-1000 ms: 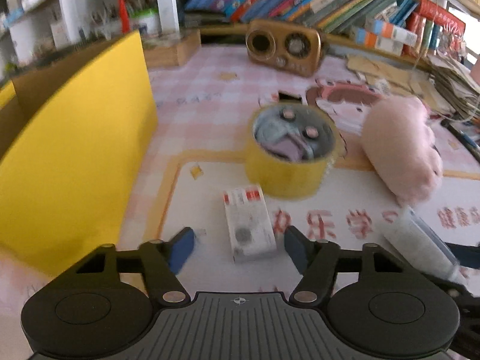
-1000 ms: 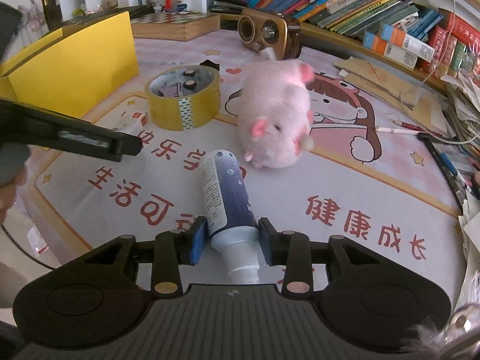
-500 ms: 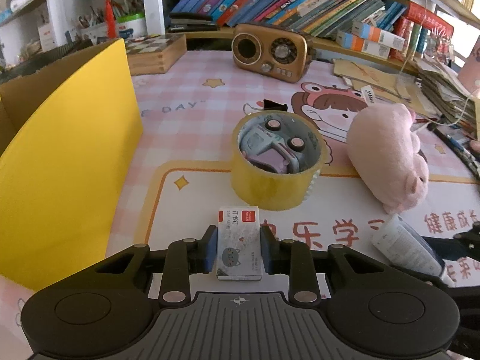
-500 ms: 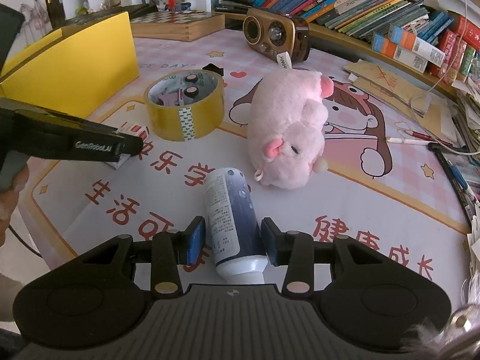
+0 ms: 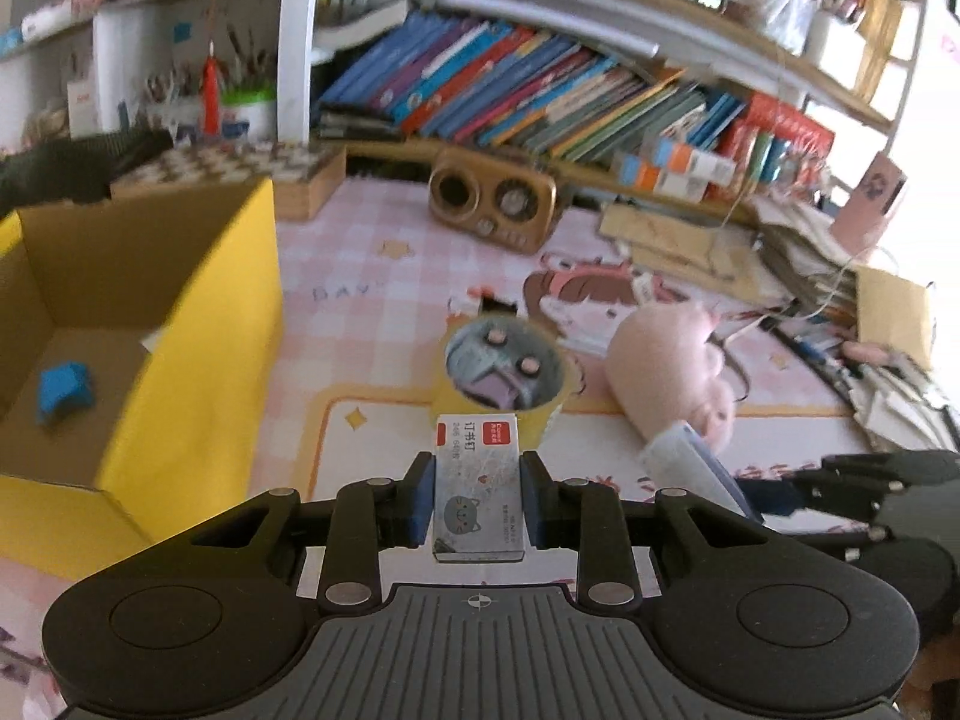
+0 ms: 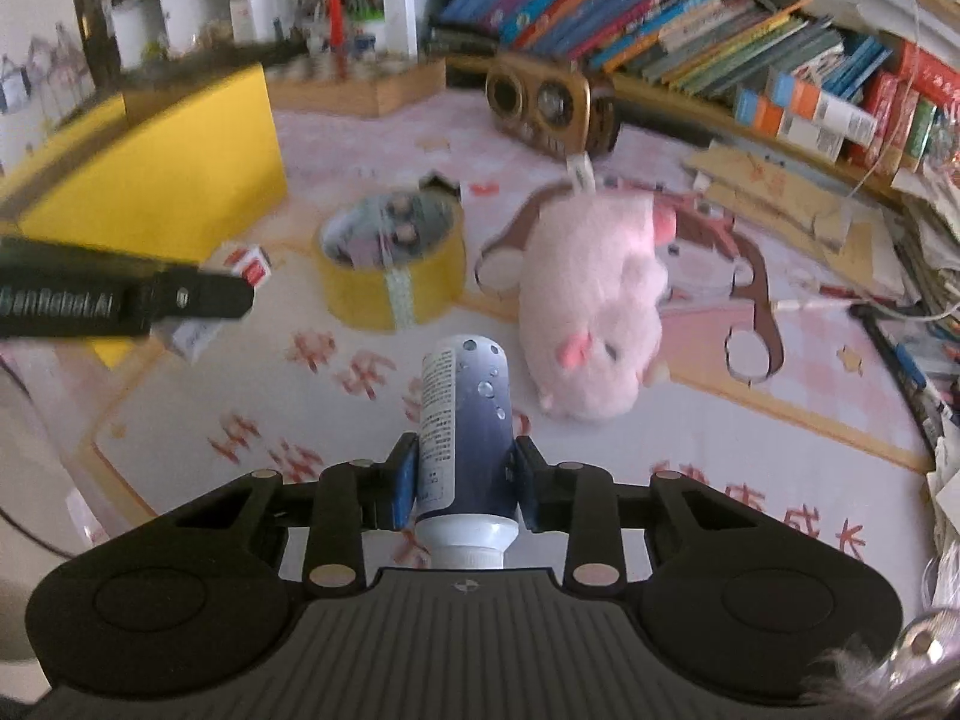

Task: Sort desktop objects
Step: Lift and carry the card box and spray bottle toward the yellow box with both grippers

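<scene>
Left wrist view: your left gripper [image 5: 478,495] is clamped on the staple box [image 5: 478,489], lifted off the mat. The yellow cardboard box [image 5: 198,324] stands open at ten o'clock, the tape roll [image 5: 501,381] at twelve.

Right wrist view: your right gripper [image 6: 461,483] pinches the blue tube [image 6: 465,429]; the pink plush pig [image 6: 594,306] lies at one o'clock.

Left wrist view: open box [image 5: 198,324] at frame left, tape roll [image 5: 501,384] centre, plush pig [image 5: 666,366] to its right, radio [image 5: 492,207] above, books [image 5: 540,102] behind.
</scene>
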`<state>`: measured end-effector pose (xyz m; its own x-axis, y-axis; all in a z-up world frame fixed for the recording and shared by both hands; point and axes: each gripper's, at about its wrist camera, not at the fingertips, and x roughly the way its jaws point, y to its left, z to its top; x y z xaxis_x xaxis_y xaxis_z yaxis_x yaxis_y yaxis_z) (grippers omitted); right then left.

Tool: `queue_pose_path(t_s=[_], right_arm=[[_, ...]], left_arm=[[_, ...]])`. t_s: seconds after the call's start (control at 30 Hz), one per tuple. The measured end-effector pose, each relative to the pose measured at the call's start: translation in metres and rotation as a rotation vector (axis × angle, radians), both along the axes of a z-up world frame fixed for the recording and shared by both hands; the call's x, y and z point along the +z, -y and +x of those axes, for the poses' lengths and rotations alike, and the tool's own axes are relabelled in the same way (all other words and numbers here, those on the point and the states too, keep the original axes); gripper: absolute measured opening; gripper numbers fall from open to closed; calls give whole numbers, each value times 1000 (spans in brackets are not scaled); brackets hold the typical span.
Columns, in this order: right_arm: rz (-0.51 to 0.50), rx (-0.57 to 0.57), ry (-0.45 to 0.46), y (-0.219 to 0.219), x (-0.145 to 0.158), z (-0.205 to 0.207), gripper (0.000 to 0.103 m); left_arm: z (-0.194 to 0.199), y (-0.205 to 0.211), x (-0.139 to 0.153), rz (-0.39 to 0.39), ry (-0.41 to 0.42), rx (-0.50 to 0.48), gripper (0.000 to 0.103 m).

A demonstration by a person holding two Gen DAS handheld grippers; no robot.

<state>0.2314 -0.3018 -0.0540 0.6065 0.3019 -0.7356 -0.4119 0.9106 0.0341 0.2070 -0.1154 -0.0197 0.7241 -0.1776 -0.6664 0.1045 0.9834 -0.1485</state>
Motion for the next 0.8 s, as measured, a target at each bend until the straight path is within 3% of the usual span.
queue_pose_path(t_s=[0.23, 0.8], right_arm=[[78, -44, 44, -8, 29, -22, 30], [48, -53, 52, -72, 39, -94, 30]], left_arm=[[-28, -12, 13, -11, 35, -8, 28], [-91, -71, 11, -51, 38, -68, 28]])
